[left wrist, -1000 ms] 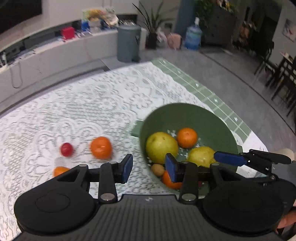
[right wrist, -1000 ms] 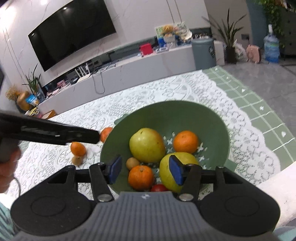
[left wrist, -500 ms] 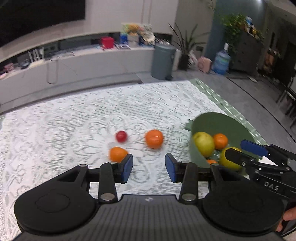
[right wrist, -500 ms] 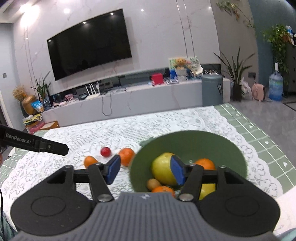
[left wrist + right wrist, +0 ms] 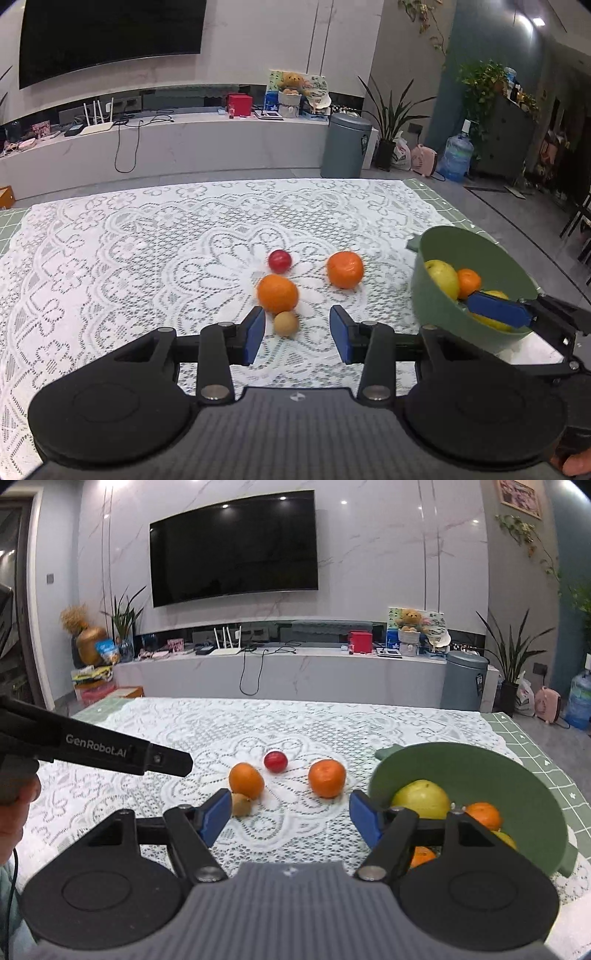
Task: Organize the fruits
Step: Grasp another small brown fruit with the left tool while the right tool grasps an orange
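Fruits lie in two groups on the white lace tablecloth (image 5: pixel 110 258). Loose on the cloth are four: a small red fruit (image 5: pixel 279 261), an orange (image 5: pixel 277 294) just in front of it, a small brown fruit (image 5: pixel 285 324) touching that orange's near side, and a second orange (image 5: pixel 344 269) apart to the right. Further right stands one green bowl (image 5: pixel 432 295), tilted as the cameras see it; it holds a large yellow-green fruit (image 5: pixel 424 799), two small oranges (image 5: pixel 483 815) (image 5: pixel 421 856), and at least one more yellow fruit (image 5: pixel 491 321), mostly hidden by a blue pad.

Left gripper (image 5: pixel 297 339) has its jaws narrowly apart with nothing between the pads; the small brown fruit sits just beyond its left fingertip (image 5: pixel 255 334). Right gripper (image 5: pixel 289 821) has just been opening and now stands with wide, empty jaws over the cloth, its right fingertip (image 5: pixel 364 819) beside the bowl's near rim. One hand (image 5: pixel 16 805) shows at the left edge of the right wrist view, gripping the left tool.
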The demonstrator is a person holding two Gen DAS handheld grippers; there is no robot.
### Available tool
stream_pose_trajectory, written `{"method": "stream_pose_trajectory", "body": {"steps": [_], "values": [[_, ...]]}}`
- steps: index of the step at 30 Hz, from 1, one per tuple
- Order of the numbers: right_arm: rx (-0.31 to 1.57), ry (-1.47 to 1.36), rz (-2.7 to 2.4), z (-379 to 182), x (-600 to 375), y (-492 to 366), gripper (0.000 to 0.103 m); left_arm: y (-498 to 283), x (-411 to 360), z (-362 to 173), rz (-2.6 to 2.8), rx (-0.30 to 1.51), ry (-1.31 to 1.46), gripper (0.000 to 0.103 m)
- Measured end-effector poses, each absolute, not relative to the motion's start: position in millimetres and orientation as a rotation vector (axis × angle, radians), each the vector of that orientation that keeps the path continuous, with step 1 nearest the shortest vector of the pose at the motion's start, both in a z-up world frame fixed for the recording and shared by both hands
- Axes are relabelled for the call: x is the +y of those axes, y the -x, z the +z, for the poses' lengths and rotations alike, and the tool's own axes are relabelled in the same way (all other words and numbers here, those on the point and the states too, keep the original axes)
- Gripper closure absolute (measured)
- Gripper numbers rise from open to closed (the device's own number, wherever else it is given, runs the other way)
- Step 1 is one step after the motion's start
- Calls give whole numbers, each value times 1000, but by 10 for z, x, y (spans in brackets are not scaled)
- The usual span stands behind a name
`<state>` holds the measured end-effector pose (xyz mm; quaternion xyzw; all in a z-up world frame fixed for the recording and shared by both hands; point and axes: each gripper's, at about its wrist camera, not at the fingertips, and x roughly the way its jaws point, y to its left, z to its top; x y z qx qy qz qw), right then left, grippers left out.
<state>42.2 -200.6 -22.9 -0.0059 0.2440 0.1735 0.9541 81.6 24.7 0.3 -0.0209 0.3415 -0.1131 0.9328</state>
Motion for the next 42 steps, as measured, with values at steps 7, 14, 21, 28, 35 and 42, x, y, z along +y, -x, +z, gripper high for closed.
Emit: {"method": "stream_pose_trajectory", "body": {"steps": [7, 14, 21, 28, 35, 42], "values": [[505, 62, 368, -367, -1809, -520, 35, -840, 425, -231, -209, 716, 82, 55], [493, 158, 353, -503, -1650, -584, 46, -876, 504, -365, -226, 722, 110, 55], [506, 209, 354, -628, -1528, -724, 60, -979, 504, -473, -234, 736, 92, 55], [555, 263, 338, -827, -1467, -929, 66, -1175, 378, -595, -315, 763, 99, 55], [567, 275, 320, -934, -1467, -1086, 67, -1343, 224, -697, -322, 770, 55, 55], [563, 318, 312, -1012, -1426, -1172, 67, -1456, 172, -786, -312, 805, 42, 55]]}}
